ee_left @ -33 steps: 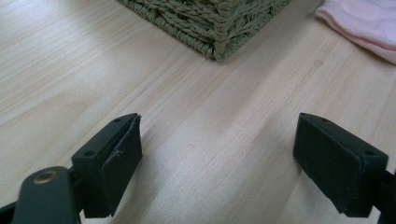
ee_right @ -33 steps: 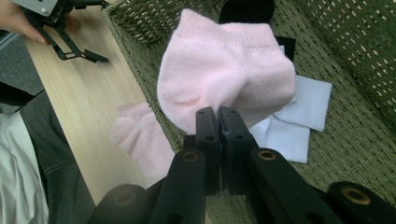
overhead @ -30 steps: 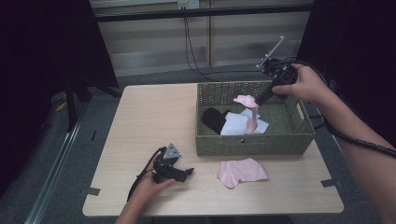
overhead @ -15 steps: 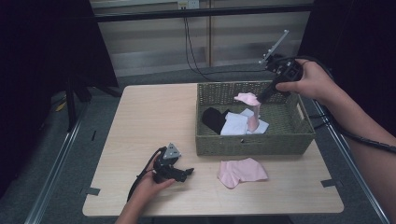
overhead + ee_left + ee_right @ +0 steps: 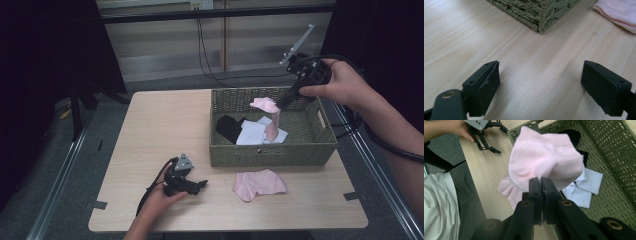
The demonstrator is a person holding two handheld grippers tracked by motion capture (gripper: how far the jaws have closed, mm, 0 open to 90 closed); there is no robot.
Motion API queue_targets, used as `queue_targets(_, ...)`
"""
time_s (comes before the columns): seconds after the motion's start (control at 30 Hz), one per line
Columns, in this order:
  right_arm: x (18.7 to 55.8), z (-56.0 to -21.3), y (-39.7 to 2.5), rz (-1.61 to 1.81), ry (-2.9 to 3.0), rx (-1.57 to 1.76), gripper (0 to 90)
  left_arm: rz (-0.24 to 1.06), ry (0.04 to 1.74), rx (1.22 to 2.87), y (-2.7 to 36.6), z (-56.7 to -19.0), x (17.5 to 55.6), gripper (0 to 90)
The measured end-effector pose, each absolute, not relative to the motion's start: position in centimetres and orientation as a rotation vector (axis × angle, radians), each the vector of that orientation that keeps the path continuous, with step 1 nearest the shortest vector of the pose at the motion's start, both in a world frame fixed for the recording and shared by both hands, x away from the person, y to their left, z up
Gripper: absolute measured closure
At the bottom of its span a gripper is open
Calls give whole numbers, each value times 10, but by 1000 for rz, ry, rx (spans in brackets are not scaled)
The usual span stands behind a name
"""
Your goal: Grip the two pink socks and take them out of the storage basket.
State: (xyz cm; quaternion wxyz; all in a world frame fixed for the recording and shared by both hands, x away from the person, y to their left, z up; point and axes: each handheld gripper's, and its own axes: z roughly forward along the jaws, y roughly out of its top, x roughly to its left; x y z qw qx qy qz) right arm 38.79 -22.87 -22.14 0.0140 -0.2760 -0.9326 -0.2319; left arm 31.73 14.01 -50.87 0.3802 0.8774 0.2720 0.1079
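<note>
1. Right gripper [image 5: 285,101] is up over the far side of the woven basket [image 5: 272,152], held in the person's right hand [image 5: 336,82]. Its jaws are clamped tight on a pink sock [image 5: 269,116], which dangles from them above the basket's inside. In the right gripper view the jaws are pressed together with the sock [image 5: 545,161] bunched up right at the tips.

2. Down in the basket there's a white sock [image 5: 255,132] lying flat on the bottom, and a black sock [image 5: 229,127] beside it toward the left end. The hanging pink one is above the white one; can't really tell if its lower end touches anything.

3. Second pink sock [image 5: 259,183] is lying on the wooden table [image 5: 165,125], just in front of the basket's near wall.

4. Left gripper [image 5: 199,185] rests low on the table near the front edge, left hand [image 5: 160,200] around it, well apart from the basket. Jaws spread wide, nothing between them but bare tabletop. From the left gripper view you get the basket corner [image 5: 541,12] ahead and an edge of that pink sock [image 5: 617,12] off to the upper right.
</note>
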Motion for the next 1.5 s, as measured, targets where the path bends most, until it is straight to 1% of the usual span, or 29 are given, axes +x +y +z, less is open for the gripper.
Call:
queue_targets(0.6,351,-220,-223,-771,-2914,-705,870,271,696,2237,140,-509,317,151)
queue_targets(0.8,342,-225,-221,-764,-2911,-658,869,267,694,2239,140,-509,317,151)
queue_targets(1.07,334,-238,-215,-745,-2897,-610,868,266,696,2236,140,-509,317,151)
queue_targets(1.5,334,-272,-208,-743,-2854,-613,865,269,698,2231,140,-509,317,151)
